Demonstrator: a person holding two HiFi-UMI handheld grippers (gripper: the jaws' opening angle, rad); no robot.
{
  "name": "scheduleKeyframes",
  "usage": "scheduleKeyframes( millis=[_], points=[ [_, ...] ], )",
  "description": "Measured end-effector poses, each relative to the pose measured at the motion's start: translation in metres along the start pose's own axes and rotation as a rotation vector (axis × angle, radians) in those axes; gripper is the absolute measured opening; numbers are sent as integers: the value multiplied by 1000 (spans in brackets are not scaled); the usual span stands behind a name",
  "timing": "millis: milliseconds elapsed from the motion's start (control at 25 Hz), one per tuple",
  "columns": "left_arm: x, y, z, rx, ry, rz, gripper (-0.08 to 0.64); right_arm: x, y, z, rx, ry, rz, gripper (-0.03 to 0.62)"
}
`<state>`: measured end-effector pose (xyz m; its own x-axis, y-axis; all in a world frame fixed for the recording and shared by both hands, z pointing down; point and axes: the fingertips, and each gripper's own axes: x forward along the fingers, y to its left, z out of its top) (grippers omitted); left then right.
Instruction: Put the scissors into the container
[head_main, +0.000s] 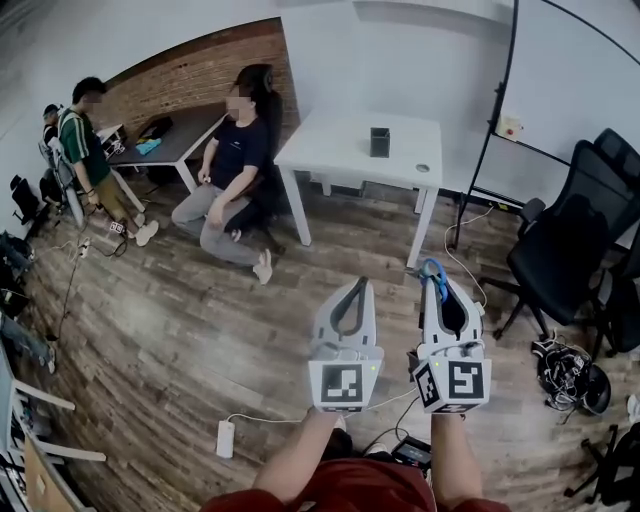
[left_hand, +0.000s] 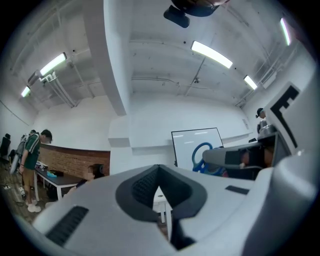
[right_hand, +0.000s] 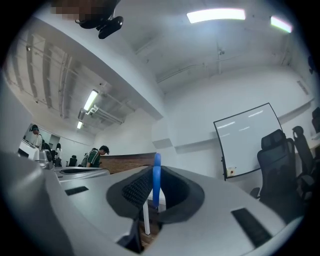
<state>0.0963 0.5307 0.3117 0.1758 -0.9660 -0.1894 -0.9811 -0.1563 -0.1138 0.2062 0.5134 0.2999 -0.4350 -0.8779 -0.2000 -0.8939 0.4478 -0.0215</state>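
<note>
My right gripper (head_main: 437, 282) is shut on the blue-handled scissors (head_main: 432, 268), whose handle loop sticks out past the jaw tips. In the right gripper view the blue handle (right_hand: 157, 180) stands edge-on between the dark pads. My left gripper (head_main: 352, 288) hangs just to the left of it, its tips touching and nothing between them (left_hand: 159, 172). From the left gripper view, the scissors (left_hand: 200, 152) show to the right. The dark container (head_main: 380, 142) stands upright on a white table (head_main: 330, 155) well ahead of both grippers, across the wooden floor.
A seated person (head_main: 232, 170) is left of the white table and a standing person (head_main: 88, 150) is by a desk at far left. A whiteboard (head_main: 580, 90) and black office chair (head_main: 570, 250) stand at right. Cables and a power strip (head_main: 225, 438) lie on the floor.
</note>
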Motion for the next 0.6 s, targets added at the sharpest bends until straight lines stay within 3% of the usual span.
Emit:
scheduleKeyframes(
  millis=[160, 360, 600],
  points=[
    [8, 19, -2, 3, -14, -13, 11, 17, 15, -1, -25, 0, -2, 52],
    [18, 43, -5, -8, -19, -23, 11, 41, 22, -5, 41, -13, -23, 52],
    [31, 83, -11, -31, -34, -32, 11, 74, 46, -8, 8, -25, -36, 52]
  ],
)
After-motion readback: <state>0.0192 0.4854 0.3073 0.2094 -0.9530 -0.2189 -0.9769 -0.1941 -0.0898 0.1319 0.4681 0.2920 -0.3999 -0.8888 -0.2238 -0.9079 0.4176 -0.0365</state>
